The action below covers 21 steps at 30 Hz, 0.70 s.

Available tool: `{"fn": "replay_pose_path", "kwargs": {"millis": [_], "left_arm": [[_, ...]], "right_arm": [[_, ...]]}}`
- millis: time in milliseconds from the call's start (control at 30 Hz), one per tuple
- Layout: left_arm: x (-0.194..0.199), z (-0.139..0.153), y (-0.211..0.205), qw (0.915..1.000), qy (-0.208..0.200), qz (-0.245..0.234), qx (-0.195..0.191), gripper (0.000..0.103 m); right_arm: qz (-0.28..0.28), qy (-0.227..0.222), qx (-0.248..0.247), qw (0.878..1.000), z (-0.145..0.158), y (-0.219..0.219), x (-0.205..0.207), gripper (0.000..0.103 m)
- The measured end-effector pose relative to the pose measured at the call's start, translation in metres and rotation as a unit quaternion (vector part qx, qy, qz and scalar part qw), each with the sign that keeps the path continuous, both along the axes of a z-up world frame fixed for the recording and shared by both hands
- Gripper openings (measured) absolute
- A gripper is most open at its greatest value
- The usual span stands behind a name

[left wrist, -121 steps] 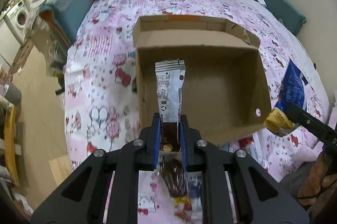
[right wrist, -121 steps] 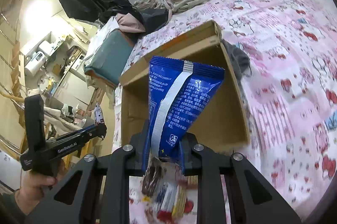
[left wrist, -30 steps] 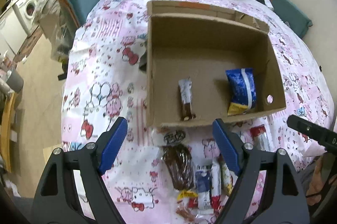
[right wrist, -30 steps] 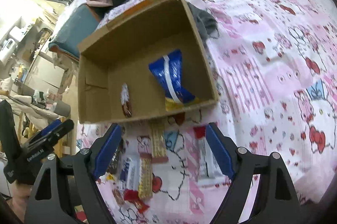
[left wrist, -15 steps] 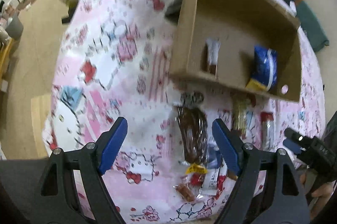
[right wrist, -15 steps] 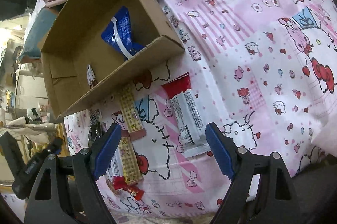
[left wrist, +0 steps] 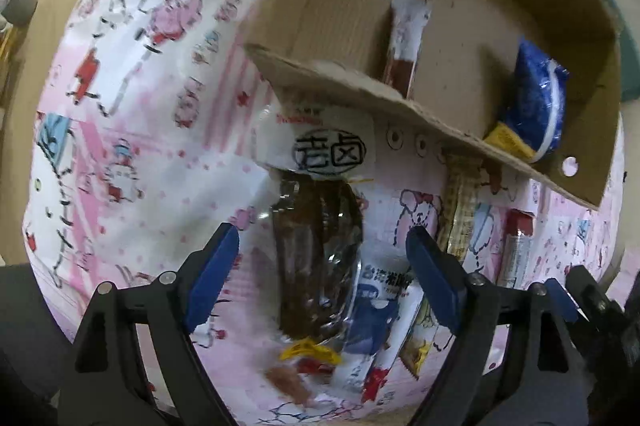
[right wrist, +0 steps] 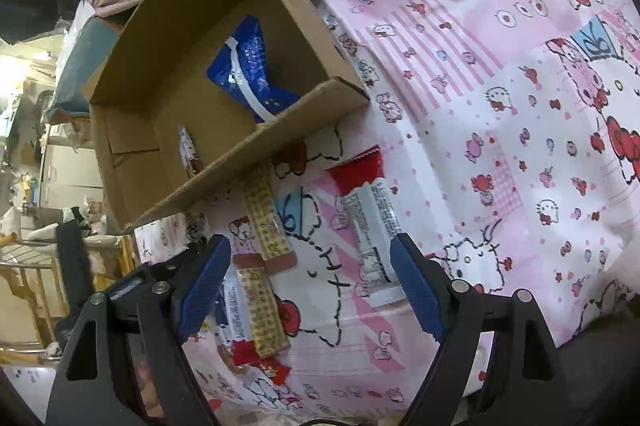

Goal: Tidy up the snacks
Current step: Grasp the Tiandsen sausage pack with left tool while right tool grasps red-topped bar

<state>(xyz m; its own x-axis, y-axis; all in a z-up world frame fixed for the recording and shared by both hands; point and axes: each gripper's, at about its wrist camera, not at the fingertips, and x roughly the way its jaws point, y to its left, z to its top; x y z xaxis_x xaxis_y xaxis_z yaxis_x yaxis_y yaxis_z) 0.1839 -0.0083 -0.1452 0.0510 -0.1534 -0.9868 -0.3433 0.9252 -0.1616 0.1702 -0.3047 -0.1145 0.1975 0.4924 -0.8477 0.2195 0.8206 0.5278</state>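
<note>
Both grippers are empty and spread wide now: four seconds ago the left gripper (left wrist: pixel 322 258) pinched a slim white-and-brown snack stick and the right gripper (right wrist: pixel 310 278) a blue foil snack bag, and both packets have since been dropped into the open brown cardboard box (right wrist: pixel 224 153), so two snacks are sorted and the next pick-up is starting. Nearest, just in front of the box's near wall on the pink cartoon-print bedsheet (right wrist: pixel 500 105), the left gripper hangs over a clear pouch of dark brown snack (left wrist: pixel 316 258), its long axis running toward the box, white label end nearest the box. The right gripper frames a white wrapper with a red end (right wrist: pixel 370 222), lengthwise toward the box, red end closest. Farther, inside the box, the stick (left wrist: pixel 406 41) lies lengthwise front to back; the bag (right wrist: pixel 250 73) rests beside the right wall.
</note>
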Motion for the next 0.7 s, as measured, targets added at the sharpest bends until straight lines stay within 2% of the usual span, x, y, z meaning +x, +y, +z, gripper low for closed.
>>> {"fn": "replay_pose_path", "kwargs": {"millis": [133,233,467,533,600,700], "left_arm": [[0.006,-0.009,-0.013,0.9992,0.001,-0.017,0.036,0.083],[0.01,-0.02,-0.016,0.9988,0.022,-0.014,0.041,0.083],[0.013,-0.024,-0.027,0.9975,0.029,-0.022,0.061,0.083],[0.011,-0.025,-0.029,0.9964,0.03,-0.027,0.074,0.075],[0.006,-0.022,-0.028,0.9958,0.027,-0.023,0.084,0.061],[0.004,-0.018,-0.028,0.9961,0.021,-0.029,0.081,0.052]], "right_arm": [[0.005,0.004,0.007,1.0,-0.003,0.002,0.002,0.084],[0.002,0.008,0.017,1.0,-0.004,0.001,0.003,0.084],[0.003,0.0,0.029,1.0,0.001,0.004,0.004,0.084],[0.004,0.0,0.029,1.0,0.001,0.005,0.004,0.084],[0.004,-0.001,0.029,1.0,0.001,0.005,0.005,0.084],[0.001,0.0,0.028,1.0,0.001,0.004,0.004,0.084]]}}
